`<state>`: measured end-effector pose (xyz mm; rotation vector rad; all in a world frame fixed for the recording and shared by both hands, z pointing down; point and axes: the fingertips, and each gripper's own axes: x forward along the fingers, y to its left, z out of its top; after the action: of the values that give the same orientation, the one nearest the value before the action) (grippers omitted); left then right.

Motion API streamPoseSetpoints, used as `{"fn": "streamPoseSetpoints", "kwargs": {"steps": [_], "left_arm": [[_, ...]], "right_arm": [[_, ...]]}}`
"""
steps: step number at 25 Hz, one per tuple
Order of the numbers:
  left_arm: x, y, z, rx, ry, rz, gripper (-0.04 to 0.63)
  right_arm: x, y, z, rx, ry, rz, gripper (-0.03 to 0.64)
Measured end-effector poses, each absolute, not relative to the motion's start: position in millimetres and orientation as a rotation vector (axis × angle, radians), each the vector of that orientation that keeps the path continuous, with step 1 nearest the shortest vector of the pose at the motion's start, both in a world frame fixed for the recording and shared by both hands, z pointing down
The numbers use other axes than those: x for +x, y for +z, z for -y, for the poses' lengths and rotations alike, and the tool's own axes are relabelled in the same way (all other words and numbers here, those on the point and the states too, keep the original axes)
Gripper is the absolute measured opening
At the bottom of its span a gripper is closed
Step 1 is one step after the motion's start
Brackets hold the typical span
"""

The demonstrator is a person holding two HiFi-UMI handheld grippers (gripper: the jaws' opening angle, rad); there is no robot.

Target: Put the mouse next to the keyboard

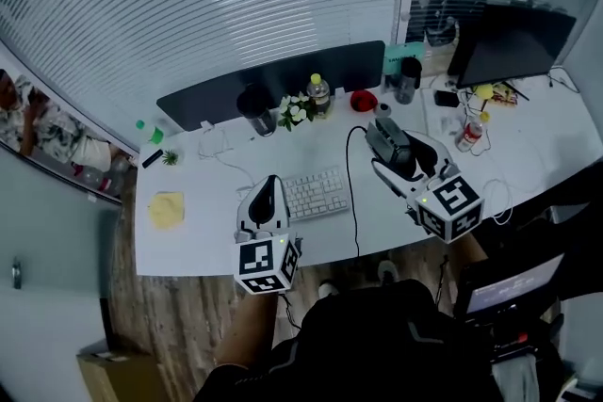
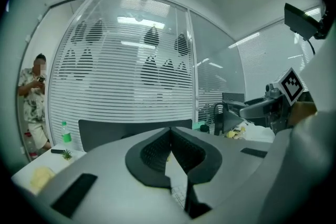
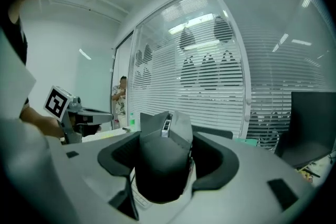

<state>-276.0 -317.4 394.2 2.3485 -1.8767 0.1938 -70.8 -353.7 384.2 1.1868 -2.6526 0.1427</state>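
A white keyboard (image 1: 316, 193) lies in the middle of the white desk (image 1: 198, 245). My right gripper (image 1: 386, 146) hovers just right of it, shut on a dark grey mouse (image 1: 388, 138). In the right gripper view the mouse (image 3: 163, 165) fills the gap between the jaws, its wheel end pointing up and away. My left gripper (image 1: 267, 188) hangs over the keyboard's left end. Its jaws meet at the tips (image 2: 169, 131) with nothing between them. A black cable (image 1: 353, 202) runs down the desk beside the keyboard's right edge.
Behind the keyboard stand a dark cup (image 1: 256, 108), white flowers (image 1: 294, 110), a bottle (image 1: 319, 94) and a red object (image 1: 364, 100). A dark screen (image 1: 513, 42) and clutter fill the back right. A yellow cloth (image 1: 167, 209) lies at the left. A person (image 2: 32, 97) stands beyond the glass.
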Motion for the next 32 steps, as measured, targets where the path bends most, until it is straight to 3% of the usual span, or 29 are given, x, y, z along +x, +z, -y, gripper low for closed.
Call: {"fn": "streamPoseSetpoints", "kwargs": {"steps": [32], "left_arm": [[-189, 589, 355, 2.084, 0.586, 1.768, 0.029]], "right_arm": [[22, 657, 437, 1.124, 0.536, 2.317, 0.295]]}}
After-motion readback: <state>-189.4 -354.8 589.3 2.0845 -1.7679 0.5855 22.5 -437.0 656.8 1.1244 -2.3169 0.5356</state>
